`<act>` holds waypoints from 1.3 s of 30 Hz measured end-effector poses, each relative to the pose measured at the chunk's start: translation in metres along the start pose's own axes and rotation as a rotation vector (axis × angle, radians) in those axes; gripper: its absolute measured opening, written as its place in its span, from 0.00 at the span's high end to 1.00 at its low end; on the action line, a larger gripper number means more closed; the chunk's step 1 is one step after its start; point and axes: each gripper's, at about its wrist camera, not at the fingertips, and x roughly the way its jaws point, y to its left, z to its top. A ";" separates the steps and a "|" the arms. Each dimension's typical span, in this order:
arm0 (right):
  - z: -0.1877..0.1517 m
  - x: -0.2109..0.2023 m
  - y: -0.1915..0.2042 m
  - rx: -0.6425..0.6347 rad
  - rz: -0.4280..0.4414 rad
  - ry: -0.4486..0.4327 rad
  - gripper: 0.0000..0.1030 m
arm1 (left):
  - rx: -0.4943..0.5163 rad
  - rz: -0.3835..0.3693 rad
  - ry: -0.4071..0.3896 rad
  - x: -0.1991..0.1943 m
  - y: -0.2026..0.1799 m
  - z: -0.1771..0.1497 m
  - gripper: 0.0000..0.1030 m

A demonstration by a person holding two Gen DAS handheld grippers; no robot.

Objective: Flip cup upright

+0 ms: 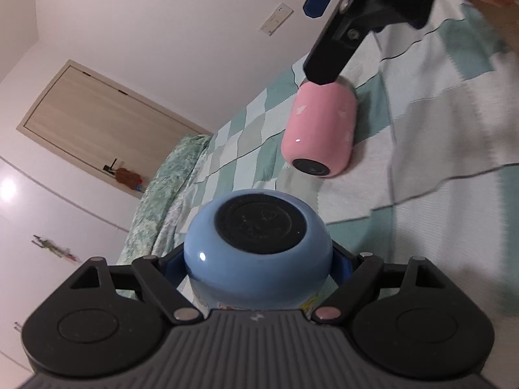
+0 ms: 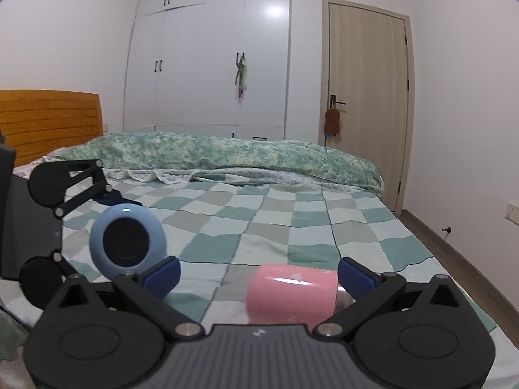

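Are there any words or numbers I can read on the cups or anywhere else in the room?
No, there is nothing that can be read.
blue cup: a strip of coloured print shows low on its side, mostly hidden by the left gripper, too little to read.
pink cup: only pale white marks, no letters.
wall switch plate: no readable marking.

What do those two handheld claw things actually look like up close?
Both match: the left gripper and right gripper have matte black linkage arms joined by silver rivets, round black discs on each side, a ribbed grey body in the centre with a small white mark, and ridged blue finger pads. No cables show.
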 end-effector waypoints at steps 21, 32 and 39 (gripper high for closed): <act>-0.041 -0.091 0.024 0.005 0.014 0.090 0.00 | 0.045 -0.012 0.167 -0.056 -0.119 0.038 0.14; -0.041 -0.091 0.034 -0.054 0.036 0.117 0.00 | -0.168 0.050 0.086 -0.106 -0.084 0.022 0.00; -0.033 -0.075 0.076 -0.212 0.076 0.156 0.00 | -0.445 0.037 0.134 -0.132 -0.049 -0.023 0.00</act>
